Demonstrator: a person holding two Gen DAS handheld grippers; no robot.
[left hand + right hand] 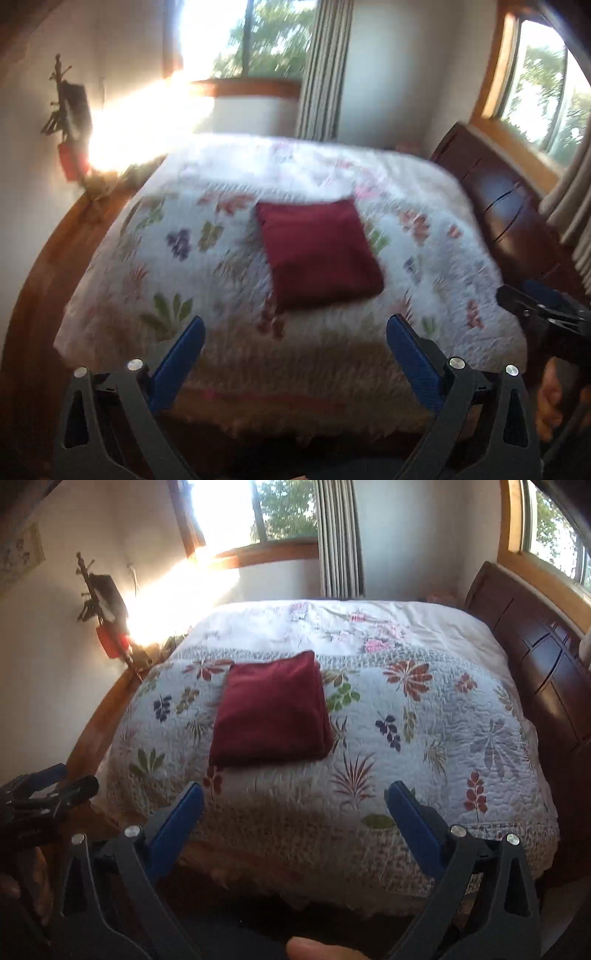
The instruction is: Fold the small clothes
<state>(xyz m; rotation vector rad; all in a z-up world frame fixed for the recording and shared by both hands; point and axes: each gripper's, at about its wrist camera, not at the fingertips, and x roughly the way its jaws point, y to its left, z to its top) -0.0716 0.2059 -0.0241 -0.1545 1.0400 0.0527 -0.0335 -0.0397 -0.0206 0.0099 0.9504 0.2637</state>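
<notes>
Tongs: left tongs & right tongs were both agape, empty, hovering off the bed's near edge.
Garment: folded maroon cloth lay mid-bed, left of centre.
Risk: a one-sided grab could've undone the fold.

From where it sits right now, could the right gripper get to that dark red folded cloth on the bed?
Probably yes. The right gripper is open and holds nothing, and only bare floral quilt lies between it and the red cloth. It is well short of the cloth, though, so it must reach forward.

Dark red folded cloth on a white, floral-patterned quilt.
</notes>
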